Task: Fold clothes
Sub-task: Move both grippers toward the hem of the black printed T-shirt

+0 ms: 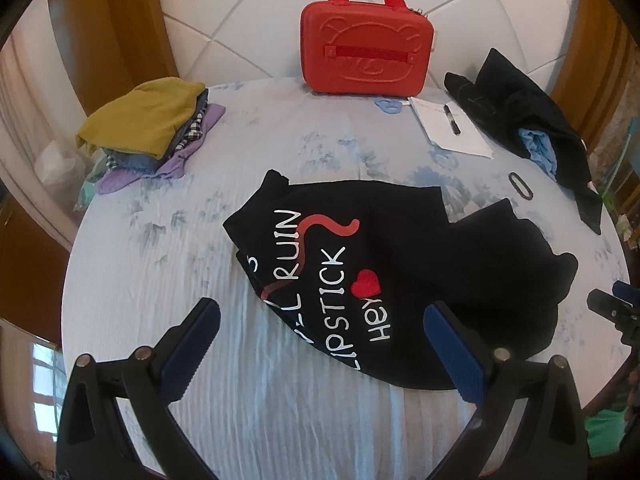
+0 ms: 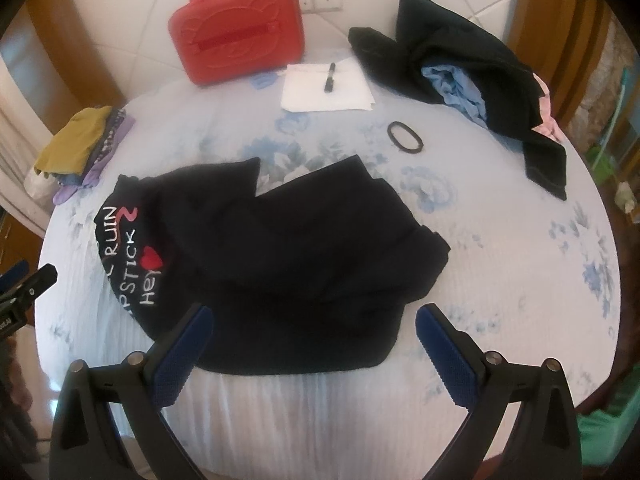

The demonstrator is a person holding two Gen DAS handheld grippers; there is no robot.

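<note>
The black printed T-shirt (image 1: 360, 264) lies rumpled on the pale floral bedsheet (image 1: 168, 248), at the near middle of the bed, just ahead of both grippers; it is neither spread flat nor squared into a packet, with one sleeve or flap doubled over the body and the white lettering (image 1: 320, 280) facing up. The left gripper (image 1: 320, 344) hangs above the near edge with its jaws wide apart, holding nothing; the right gripper (image 2: 312, 344) likewise stands fully spread and empty over the shirt's near hem. Handling, by judgement: thin knit cloth, light and limp, it will sag and drag when lifted, and the printed patch may be slightly stiffer; best taken by pinching a single layer at a hem corner or shoulder seam, one gripper at each end, to keep layers from bunching. Orientation: the long axis runs roughly left to right across the bed, tilted a little away toward the right; the lettering reads sideways (which end is the collar cannot be settled). Elsewhere: a folded stack of clothes (image 1: 148, 132) at far left, a loose dark heap of garments (image 2: 472, 72) at far right, and a red case (image 1: 366, 40) against the headboard.
</note>
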